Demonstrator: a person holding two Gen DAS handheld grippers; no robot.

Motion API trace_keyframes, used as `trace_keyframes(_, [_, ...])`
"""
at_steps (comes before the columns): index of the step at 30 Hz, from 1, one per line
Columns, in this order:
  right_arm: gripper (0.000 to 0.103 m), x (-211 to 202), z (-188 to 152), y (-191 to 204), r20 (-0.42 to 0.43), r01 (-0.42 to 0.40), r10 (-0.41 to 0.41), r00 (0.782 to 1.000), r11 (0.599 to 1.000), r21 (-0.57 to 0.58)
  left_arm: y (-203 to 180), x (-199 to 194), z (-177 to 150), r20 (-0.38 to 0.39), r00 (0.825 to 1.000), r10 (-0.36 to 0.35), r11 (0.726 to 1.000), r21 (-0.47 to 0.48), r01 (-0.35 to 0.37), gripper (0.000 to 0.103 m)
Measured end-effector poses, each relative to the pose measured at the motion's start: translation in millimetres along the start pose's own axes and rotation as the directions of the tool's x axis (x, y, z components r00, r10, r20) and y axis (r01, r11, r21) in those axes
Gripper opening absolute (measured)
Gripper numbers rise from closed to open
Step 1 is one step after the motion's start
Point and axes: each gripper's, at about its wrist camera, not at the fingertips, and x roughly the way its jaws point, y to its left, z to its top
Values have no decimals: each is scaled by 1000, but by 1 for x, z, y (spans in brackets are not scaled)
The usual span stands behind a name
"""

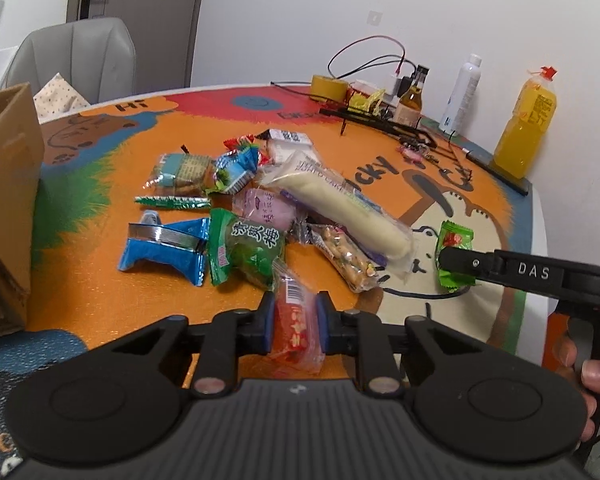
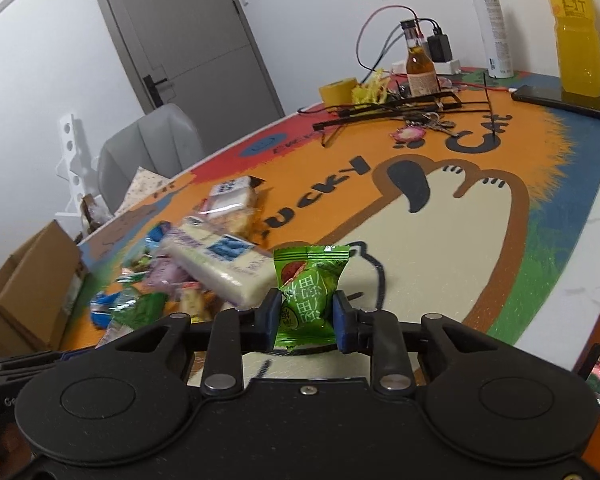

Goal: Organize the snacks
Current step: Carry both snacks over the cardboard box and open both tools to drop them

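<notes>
My left gripper (image 1: 294, 326) is shut on a red snack packet (image 1: 296, 320) just above the orange cat mat. My right gripper (image 2: 307, 316) is shut on a small green candy packet (image 2: 308, 296); the packet also shows in the left wrist view (image 1: 454, 254), at the right over the mat's white patch. A pile of snacks lies ahead of the left gripper: a long white roll (image 1: 340, 200), a green plum bag (image 1: 246, 248), a blue wrapper (image 1: 164, 246), a nut bar (image 1: 346, 258) and a cracker pack (image 1: 180, 172). The roll also shows in the right wrist view (image 2: 220, 264).
A cardboard box (image 1: 8, 200) stands at the left table edge, also in the right wrist view (image 2: 28, 292). At the back are a tape roll (image 1: 328, 86), a small brown bottle (image 1: 412, 100), a white bottle (image 1: 462, 92), an orange juice bottle (image 1: 526, 124), cables, keys and a phone (image 2: 560, 100).
</notes>
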Motion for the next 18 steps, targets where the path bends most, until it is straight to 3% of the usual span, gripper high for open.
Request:
trace_keyframes(9, [25, -19, 4, 31, 27, -59, 60, 998, 998, -33, 5, -38, 7, 78, 997, 3, 1000, -12, -2, 20])
trace_keyframes(18, [25, -29, 10, 77, 47, -135, 140, 989, 986, -96, 33, -83, 14, 145, 987, 70, 997, -34, -66, 20])
